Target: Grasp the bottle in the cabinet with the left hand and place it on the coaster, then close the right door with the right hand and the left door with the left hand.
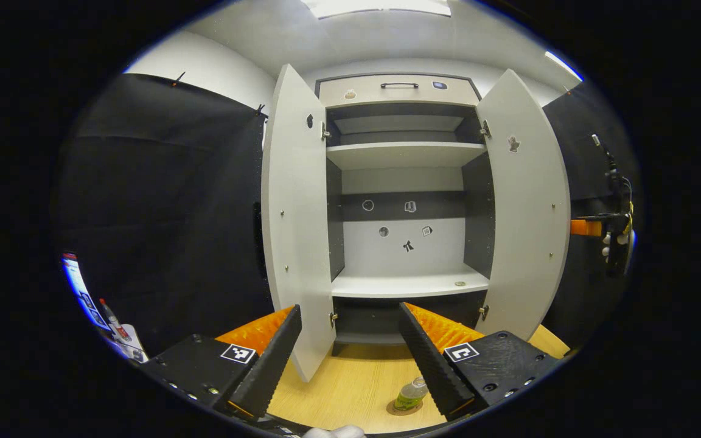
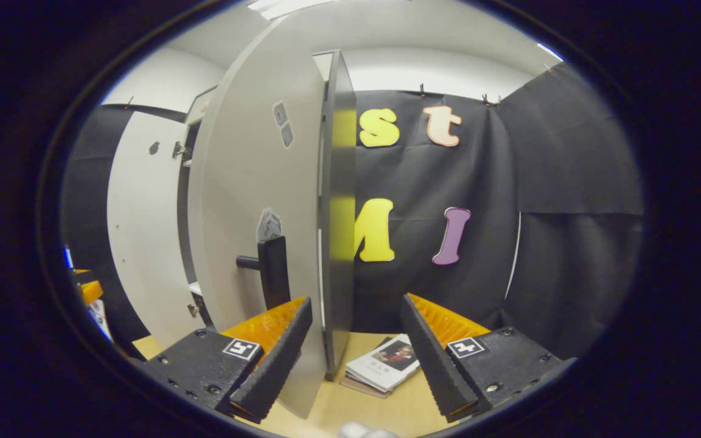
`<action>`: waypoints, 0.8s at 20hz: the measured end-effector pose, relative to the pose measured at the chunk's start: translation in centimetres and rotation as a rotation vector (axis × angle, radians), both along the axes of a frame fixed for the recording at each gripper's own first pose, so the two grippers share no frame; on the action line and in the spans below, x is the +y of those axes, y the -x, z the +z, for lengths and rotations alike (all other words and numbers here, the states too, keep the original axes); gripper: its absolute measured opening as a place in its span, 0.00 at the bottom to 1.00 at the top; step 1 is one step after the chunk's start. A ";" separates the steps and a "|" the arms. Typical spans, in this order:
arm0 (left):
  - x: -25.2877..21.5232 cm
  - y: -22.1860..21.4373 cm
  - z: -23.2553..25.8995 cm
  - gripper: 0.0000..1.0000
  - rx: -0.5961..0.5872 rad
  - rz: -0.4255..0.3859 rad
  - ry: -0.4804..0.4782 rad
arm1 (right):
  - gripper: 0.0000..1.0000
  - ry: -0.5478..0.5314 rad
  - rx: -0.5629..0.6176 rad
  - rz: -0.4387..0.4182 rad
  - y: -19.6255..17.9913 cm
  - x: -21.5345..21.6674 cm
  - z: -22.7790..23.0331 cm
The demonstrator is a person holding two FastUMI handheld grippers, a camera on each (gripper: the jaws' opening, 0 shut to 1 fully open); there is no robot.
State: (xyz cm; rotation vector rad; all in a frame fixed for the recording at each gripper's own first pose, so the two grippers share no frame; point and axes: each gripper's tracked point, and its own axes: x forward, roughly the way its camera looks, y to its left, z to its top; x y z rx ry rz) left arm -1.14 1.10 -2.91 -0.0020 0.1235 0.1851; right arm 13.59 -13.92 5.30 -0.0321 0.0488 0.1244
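Both doors stand open, and the right door (image 2: 265, 201), edge-on between the spread jaws of the empty right gripper (image 2: 356, 359), lies nearest it, while the left gripper (image 1: 344, 359), jaws also apart, hangs back facing the cabinet (image 1: 405, 182).

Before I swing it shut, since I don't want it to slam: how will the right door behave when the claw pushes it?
The right door looks like a stiff flat panel, so it should not flex. It hangs on hinges, so it likely swings freely. Its smooth face may let the right claw slide; the handle offers firmer contact.
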 end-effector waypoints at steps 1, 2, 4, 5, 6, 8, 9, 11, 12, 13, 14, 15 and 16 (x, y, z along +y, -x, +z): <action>-0.1 0.1 0.1 0.96 0.003 0.016 0.003 | 0.95 0.004 0.003 0.034 -0.2 0.3 0.0; -0.3 0.1 0.2 0.96 0.004 0.032 0.010 | 0.96 0.008 0.015 0.066 -0.4 0.5 -0.1; -1.1 -0.6 1.0 0.96 -0.023 0.028 0.007 | 0.96 0.035 0.079 0.126 -0.6 0.6 -1.2; -1.4 -1.0 0.9 0.96 -0.016 0.020 -0.001 | 0.97 0.031 0.094 0.152 -0.5 0.7 -1.4; -1.6 -1.5 0.8 0.96 -0.011 0.014 -0.014 | 0.97 0.011 0.102 0.169 -0.6 0.9 -1.4; -2.0 -2.0 0.9 0.96 -0.007 -0.003 -0.031 | 0.96 -0.021 0.131 0.180 -0.7 1.2 -1.5; -2.2 -2.2 0.8 0.96 -0.012 -0.016 -0.028 | 0.96 -0.022 0.142 0.179 -0.6 1.3 -1.7; -2.7 -3.0 0.4 0.96 -0.007 -0.051 -0.017 | 0.96 -0.005 0.144 0.154 -0.6 1.5 -1.5; -2.9 -3.4 0.1 0.96 -0.006 -0.072 -0.021 | 0.96 0.014 0.135 0.135 -0.6 1.6 -1.3; -2.8 -3.8 -0.3 0.96 0.000 -0.091 -0.026 | 0.96 0.043 0.123 0.112 -0.5 1.8 -1.1; -2.9 -4.1 -0.6 0.96 0.004 -0.112 -0.028 | 0.96 0.068 0.109 0.091 -0.5 2.1 -0.9; -2.8 -4.5 -0.9 0.96 0.010 -0.132 -0.027 | 0.96 0.085 0.100 0.070 -0.2 2.6 -0.8; -2.8 -4.7 -1.1 0.96 0.015 -0.154 -0.024 | 0.96 0.087 0.092 0.057 0.1 3.3 -0.7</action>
